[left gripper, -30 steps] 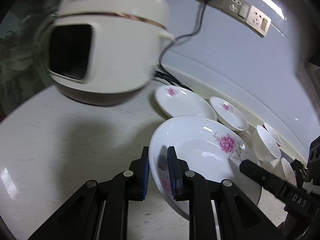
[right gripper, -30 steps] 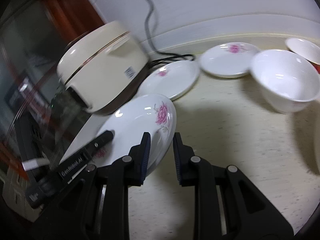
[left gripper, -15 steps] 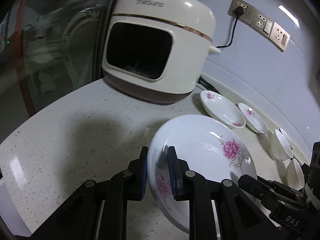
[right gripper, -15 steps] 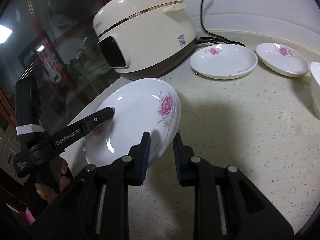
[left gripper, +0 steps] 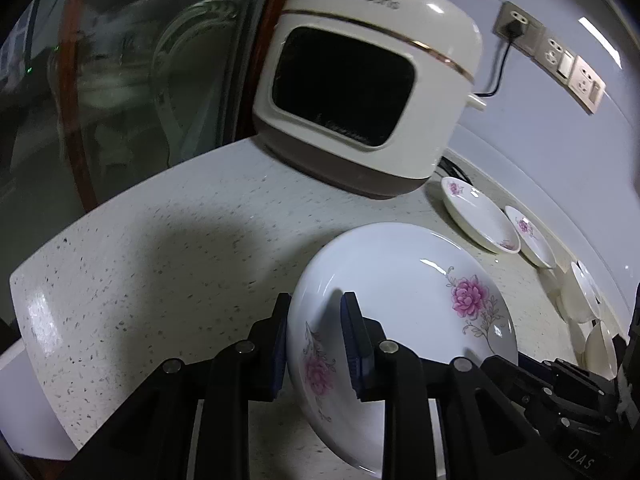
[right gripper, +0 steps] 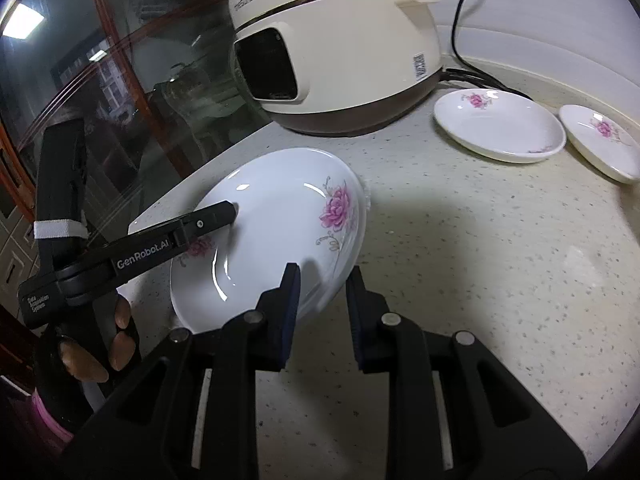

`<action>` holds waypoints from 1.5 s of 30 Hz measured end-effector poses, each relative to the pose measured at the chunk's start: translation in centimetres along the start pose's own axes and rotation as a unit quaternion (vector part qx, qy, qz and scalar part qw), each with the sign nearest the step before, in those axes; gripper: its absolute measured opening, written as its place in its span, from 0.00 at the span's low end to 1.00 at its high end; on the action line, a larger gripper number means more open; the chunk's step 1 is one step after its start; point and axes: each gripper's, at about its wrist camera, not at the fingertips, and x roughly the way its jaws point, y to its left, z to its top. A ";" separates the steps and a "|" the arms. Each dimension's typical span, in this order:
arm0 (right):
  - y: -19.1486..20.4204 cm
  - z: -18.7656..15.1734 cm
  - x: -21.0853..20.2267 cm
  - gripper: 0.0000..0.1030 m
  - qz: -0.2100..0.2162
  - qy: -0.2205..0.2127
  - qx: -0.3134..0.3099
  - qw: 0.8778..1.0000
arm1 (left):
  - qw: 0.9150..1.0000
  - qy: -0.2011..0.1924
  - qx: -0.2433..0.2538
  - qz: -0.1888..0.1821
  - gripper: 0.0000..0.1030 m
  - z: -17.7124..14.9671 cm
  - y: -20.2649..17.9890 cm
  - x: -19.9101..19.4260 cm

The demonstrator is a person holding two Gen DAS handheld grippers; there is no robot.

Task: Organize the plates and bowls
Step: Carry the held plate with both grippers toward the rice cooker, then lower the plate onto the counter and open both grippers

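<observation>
A: Where is the large plate [left gripper: 404, 304]?

B: Over the near part of the speckled counter [left gripper: 160, 248], in front of the cream rice cooker [left gripper: 372, 92]. It is white with pink flowers and sits tilted between the two grippers; I cannot tell whether its underside touches the counter.

A: How is the left gripper [left gripper: 316, 340] set?

B: Narrow, with the plate's left rim between its blue pads. Its jaws are opening at this moment, and the inner pad already seems to stand a little off the porcelain (the outer one is right at the rim).

A: And the right gripper [right gripper: 322, 304]?

B: Also narrow, its jaws straddling the plate's right rim. The inner pad lies against the top face of the plate, so it grips the plate. In the right wrist view the left gripper's finger reaches onto the plate from the far left side, with the person's fingers [right gripper: 120, 344] on its handle.

A: What else is on the counter?

B: Two smaller flowered plates to the right of the cooker: one [right gripper: 500, 128] close to its base, another [right gripper: 604, 140] just beside that. Farther right, white bowls [left gripper: 584, 300] stand along the wall. The cooker's cord [left gripper: 500, 68] runs up to a wall socket [left gripper: 516, 20]. A glass cabinet door [right gripper: 80, 80] stands to the left.
</observation>
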 end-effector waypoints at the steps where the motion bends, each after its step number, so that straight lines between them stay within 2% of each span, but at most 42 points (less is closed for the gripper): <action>1: 0.0 0.0 0.2 0.26 0.001 0.003 0.000 1.000 | 1.000 0.003 -0.004 0.001 0.24 0.0 0.2 0.1; 15: 0.6 0.1 1.4 0.29 0.014 0.032 -0.008 0.999 | 0.999 0.005 -0.019 0.046 0.26 -0.1 0.5 0.3; 17: 0.7 0.2 1.4 0.36 0.021 0.034 -0.011 0.999 | 0.998 0.004 -0.023 0.051 0.27 -0.1 0.6 0.3; 19: 0.9 0.1 1.5 0.45 0.025 0.037 -0.012 0.999 | 0.998 -0.001 -0.026 0.059 0.33 -0.1 0.6 0.1; 21: 0.7 0.2 1.0 0.54 0.023 0.020 -0.008 0.999 | 0.997 -0.007 -0.031 0.076 0.45 -0.2 0.5 -0.1; 23: 0.2 0.2 0.4 0.61 0.022 0.006 0.005 1.000 | 0.996 -0.021 -0.036 0.083 0.62 -0.3 0.6 -0.7; 25: -0.4 0.3 0.1 0.62 0.021 -0.003 0.021 1.000 | 0.995 -0.038 -0.039 0.087 0.70 -0.5 0.6 -1.3; 30: -1.6 0.3 -1.0 0.72 0.023 -0.025 0.051 0.998 | 0.994 -0.058 -0.036 0.083 0.72 -0.8 0.5 -2.0; 34: -2.0 0.3 -1.9 0.79 0.015 -0.045 0.051 0.998 | 0.993 -0.072 -0.029 0.085 0.72 -1.1 0.4 -2.5; 36: -2.3 0.4 -2.3 0.87 0.012 -0.055 0.050 0.997 | 0.993 -0.079 -0.033 0.087 0.73 -1.3 0.3 -2.7; 38: -2.6 0.4 -2.7 0.89 -0.005 -0.060 0.048 0.997 | 0.992 -0.089 -0.032 0.087 0.73 -1.5 -0.1 -3.3; 41: -3.3 0.7 -3.2 0.89 -0.058 -0.059 0.046 0.996 | 0.991 -0.109 -0.018 0.080 0.73 -1.6 -1.5 -4.6; 45: -5.2 0.9 -4.3 0.89 -0.115 -0.065 0.072 0.989 | 0.992 -0.120 0.005 0.035 0.83 -1.4 -4.8 -5.8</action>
